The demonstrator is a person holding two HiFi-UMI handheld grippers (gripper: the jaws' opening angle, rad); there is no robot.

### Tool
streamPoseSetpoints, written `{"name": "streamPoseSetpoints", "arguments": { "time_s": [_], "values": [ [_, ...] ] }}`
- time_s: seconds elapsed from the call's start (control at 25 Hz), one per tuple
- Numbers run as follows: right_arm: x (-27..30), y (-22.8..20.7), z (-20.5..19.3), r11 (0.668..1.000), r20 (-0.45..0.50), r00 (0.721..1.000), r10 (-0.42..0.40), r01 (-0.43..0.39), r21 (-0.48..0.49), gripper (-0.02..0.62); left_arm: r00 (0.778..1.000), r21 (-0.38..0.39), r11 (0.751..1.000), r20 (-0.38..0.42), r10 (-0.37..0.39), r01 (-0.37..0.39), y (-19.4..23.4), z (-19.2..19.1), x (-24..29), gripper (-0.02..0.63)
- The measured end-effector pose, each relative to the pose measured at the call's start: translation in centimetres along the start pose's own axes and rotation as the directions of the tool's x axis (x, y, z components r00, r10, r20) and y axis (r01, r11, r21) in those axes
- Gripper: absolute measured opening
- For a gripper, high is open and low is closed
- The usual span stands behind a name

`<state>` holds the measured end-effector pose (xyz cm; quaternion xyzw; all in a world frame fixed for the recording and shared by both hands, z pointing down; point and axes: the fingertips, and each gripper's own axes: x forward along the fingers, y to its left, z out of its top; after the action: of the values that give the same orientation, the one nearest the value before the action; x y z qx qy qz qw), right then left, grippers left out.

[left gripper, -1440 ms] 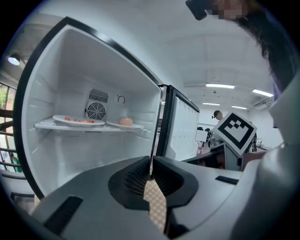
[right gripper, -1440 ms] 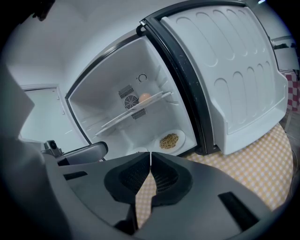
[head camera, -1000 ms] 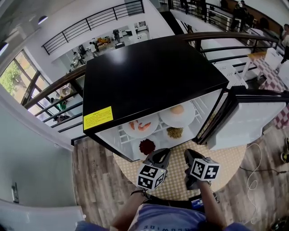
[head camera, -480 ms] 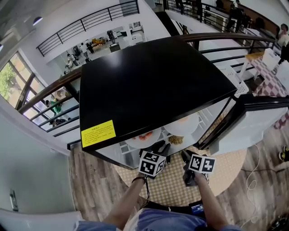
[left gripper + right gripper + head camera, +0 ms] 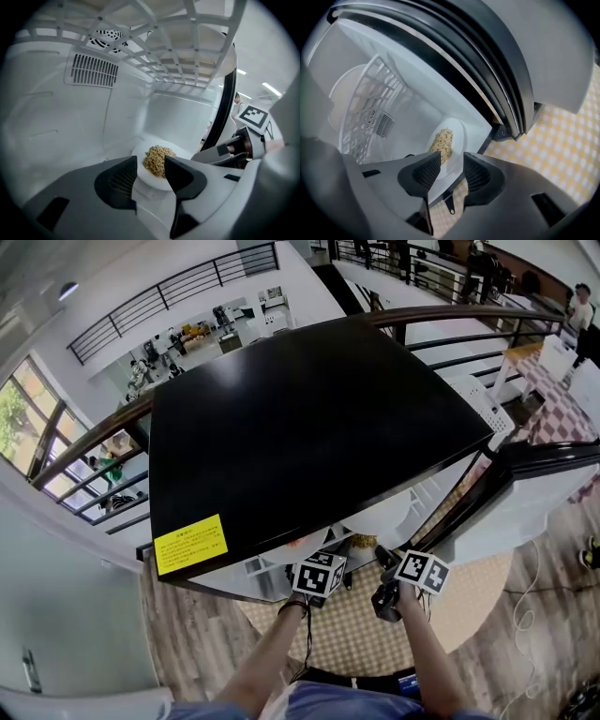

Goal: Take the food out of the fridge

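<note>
With the jaws of the left gripper and right gripper just opened wide and pinching nothing, reach in low under the wire shelf and straddle opposite rims of the plate of tan food on the floor of the fridge before closing.

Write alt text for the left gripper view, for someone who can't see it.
The left gripper, its empty jaws just opening, points at a white plate of tan crumbly food on the floor of a white fridge. A wire shelf spans overhead, and the right gripper reaches in at right.
</note>
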<state>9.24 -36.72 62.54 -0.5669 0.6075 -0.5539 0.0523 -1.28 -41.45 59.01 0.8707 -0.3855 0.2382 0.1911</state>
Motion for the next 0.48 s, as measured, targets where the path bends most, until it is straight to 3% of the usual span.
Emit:
{"name": "streamPoseSetpoints", "arguments": {
  "time_s": [0.2,0.32,0.4,0.48],
  "values": [
    [0.85,-1.17,-0.47,0.994,0.004,0.994,-0.111,0.111,-0.013,0.137,1.0,-0.013,1.0,0.001,-0.019,0.019,-0.31,-0.1,-0.21,0.176],
    [0.77,-1.16,-0.4,0.994,0.019,0.994,-0.111,0.111,0.008,0.131,1.0,-0.009,1.0,0.0,-0.023,0.023,-0.23,-0.17,-0.39,0.176],
    [0.78,-1.07,-0.25,0.995,0.017,0.995,-0.097,0.096,0.039,0.071,1.0,-0.001,1.0,-0.003,-0.024,0.024,-0.2,-0.21,-0.38,0.176],
    [0.69,-1.27,-0.28,0.992,0.006,0.996,-0.086,0.086,0.092,0.063,1.0,0.003,1.0,-0.008,-0.026,0.026,-0.25,-0.31,-0.37,0.176]
  ]
}}
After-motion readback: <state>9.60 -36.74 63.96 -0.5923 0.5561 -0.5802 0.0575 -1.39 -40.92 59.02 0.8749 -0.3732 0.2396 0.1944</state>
